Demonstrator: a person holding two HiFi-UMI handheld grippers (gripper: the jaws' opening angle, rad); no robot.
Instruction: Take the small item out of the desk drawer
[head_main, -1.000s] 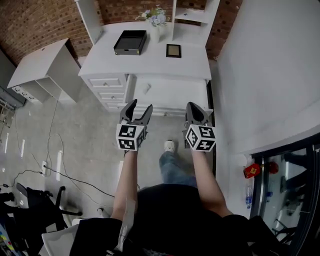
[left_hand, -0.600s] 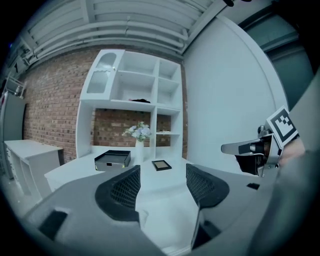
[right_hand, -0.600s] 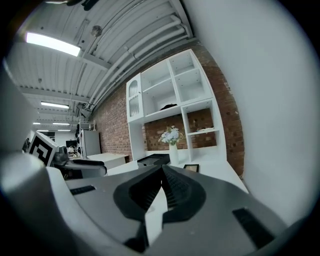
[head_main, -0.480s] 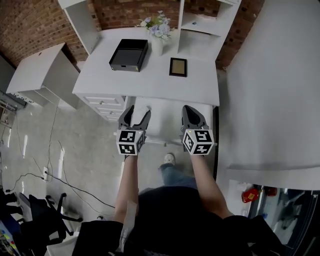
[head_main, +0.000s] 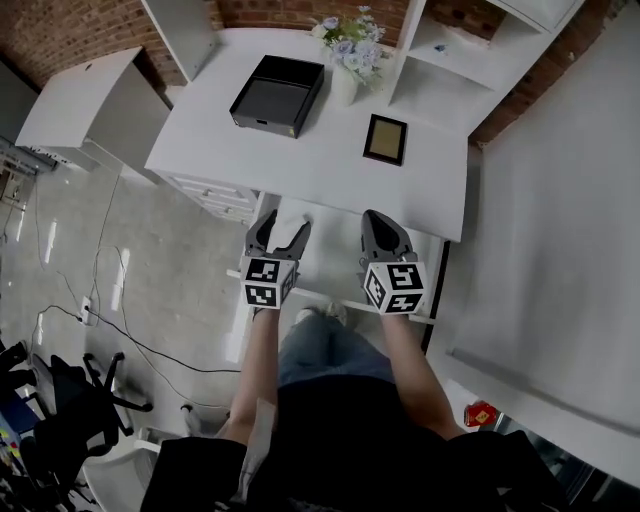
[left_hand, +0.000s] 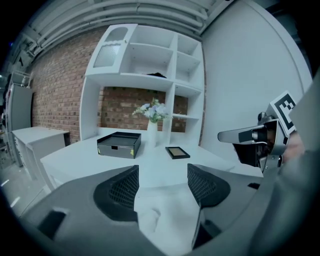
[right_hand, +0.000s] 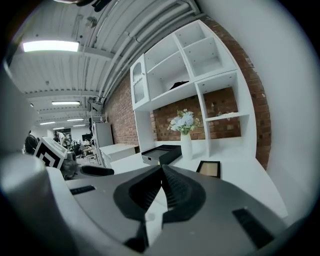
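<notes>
A big white counter (head_main: 300, 165) is seen from above, with white shelves (head_main: 450, 40) at its back. A black tray (head_main: 277, 95), a vase of flowers (head_main: 348, 60) and a small picture frame (head_main: 386, 139) are set on top. Under the front edge, the drawer (head_main: 335, 262) is pulled out, so that part of the job looks done. The inside of the drawer is white and nearly bare.

Two tongs are held over the open drawer. The left tongs (head_main: 281, 228) are held at the drawer's left side, and their jaws are being opened wide. Nothing is pinched by them. The right tongs (head_main: 378, 225) are held at the drawer's right side, with the jaws pressed together on nothing.

The small item (left_hand: 152, 217) is best seen in the left gripper view. It is lying on the drawer floor, low down, in line with the gap between the left jaws. No touch by either pad can be seen. So the picking up is not yet done, and the lifting out is left too.

The item is white like the drawer, so it is hard to pick out. It looks soft and lumpy, with a crease down it. What it is cannot be told.
</notes>
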